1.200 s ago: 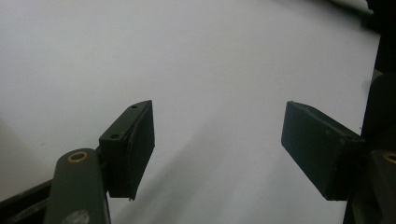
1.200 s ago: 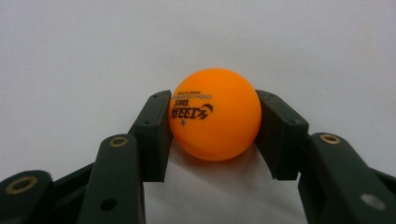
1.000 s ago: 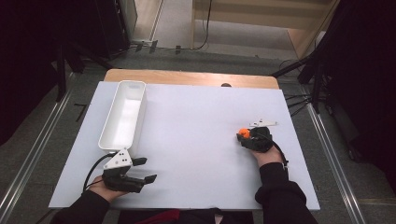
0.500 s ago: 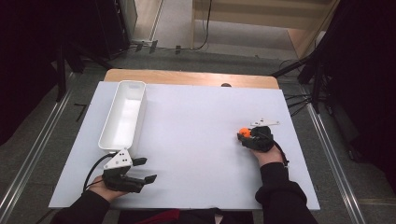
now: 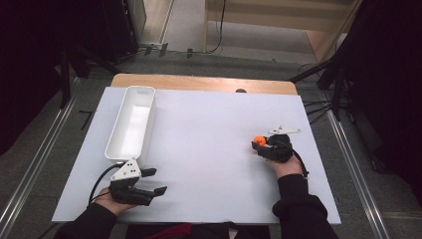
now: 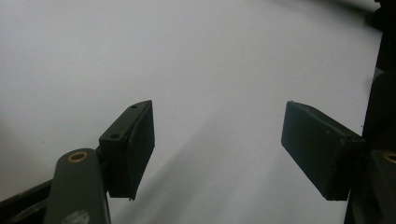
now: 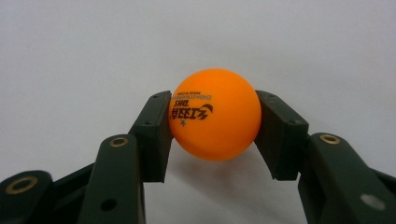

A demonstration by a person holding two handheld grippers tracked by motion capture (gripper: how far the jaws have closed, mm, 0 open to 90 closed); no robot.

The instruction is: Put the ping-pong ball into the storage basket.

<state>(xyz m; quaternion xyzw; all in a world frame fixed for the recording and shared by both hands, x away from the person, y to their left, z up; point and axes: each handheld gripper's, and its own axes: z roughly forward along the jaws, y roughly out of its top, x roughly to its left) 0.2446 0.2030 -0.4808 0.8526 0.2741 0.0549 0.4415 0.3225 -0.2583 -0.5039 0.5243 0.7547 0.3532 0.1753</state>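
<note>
An orange ping-pong ball point(image 7: 214, 114) with black print sits pinched between both pads of my right gripper point(image 7: 212, 135), just above the white table top. From above, the ball point(image 5: 259, 141) is a small orange dot at the tip of the right gripper point(image 5: 262, 145), on the table's right side. My left gripper point(image 5: 155, 181) rests near the front left edge, pointing right, jaws wide apart. In the left gripper view its pads point(image 6: 131, 149) frame only bare white surface.
A long white bin point(image 5: 115, 144) stands along the left side of the white table top point(image 5: 209, 134), just beyond the left gripper. A wooden edge point(image 5: 199, 82) runs along the far side. Dark floor and stands surround the table.
The right gripper with the ball has shifted slightly toward the near side and left. The left gripper has kept still.
</note>
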